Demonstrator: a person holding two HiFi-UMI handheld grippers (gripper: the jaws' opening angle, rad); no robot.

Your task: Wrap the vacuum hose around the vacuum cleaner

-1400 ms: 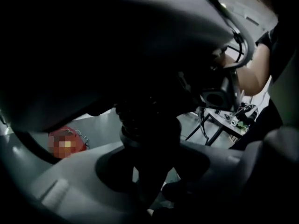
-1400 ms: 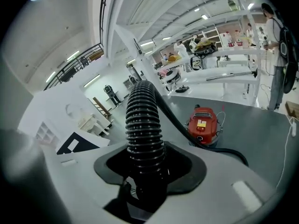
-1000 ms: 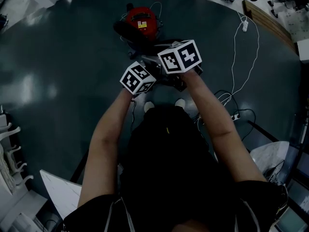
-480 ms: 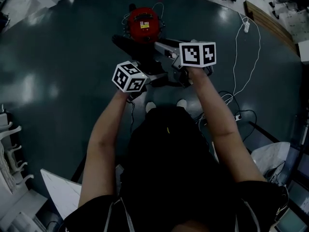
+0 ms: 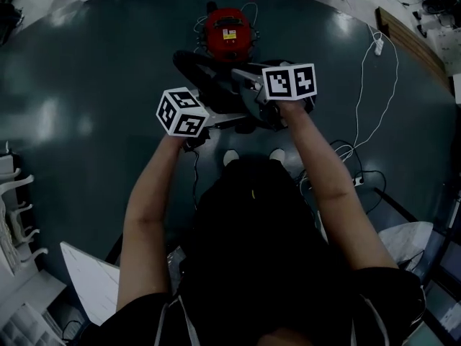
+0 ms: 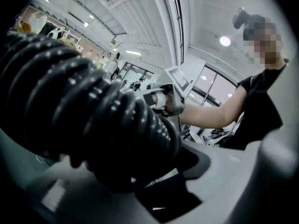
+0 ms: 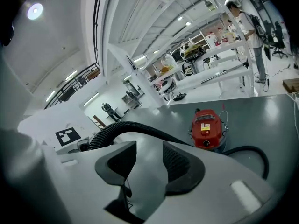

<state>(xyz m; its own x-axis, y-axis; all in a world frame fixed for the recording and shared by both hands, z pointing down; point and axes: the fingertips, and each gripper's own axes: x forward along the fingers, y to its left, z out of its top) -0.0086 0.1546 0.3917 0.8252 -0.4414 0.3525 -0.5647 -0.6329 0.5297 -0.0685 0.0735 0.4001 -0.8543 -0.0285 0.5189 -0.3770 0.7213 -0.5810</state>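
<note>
The red vacuum cleaner (image 5: pixel 229 34) (image 7: pixel 207 129) stands on the dark floor ahead of me. Its black ribbed hose (image 5: pixel 198 67) (image 7: pixel 135 127) arcs from it toward my hands. My left gripper (image 5: pixel 209 121) (image 6: pixel 154 171) is shut on the hose (image 6: pixel 93 111), which fills the left gripper view. My right gripper (image 5: pixel 248 85) (image 7: pixel 145 160) hovers beside it, pointing at the vacuum. Its jaws have just been closing, and they stand apart with only floor between the pads. Another stretch of the hose (image 7: pixel 252 150) loops on the floor right of the vacuum.
A white cable (image 5: pixel 374 99) trails down the floor on the right to a power strip (image 5: pixel 353 175). A wooden board (image 5: pixel 410 42) lies at the far right. White racks (image 5: pixel 14 215) stand at the left edge. A person (image 7: pixel 245 27) stands by distant benches.
My left gripper has swung to the left and lifted with the hose in it, so the two grippers are farther apart. The right gripper has rolled a little.
</note>
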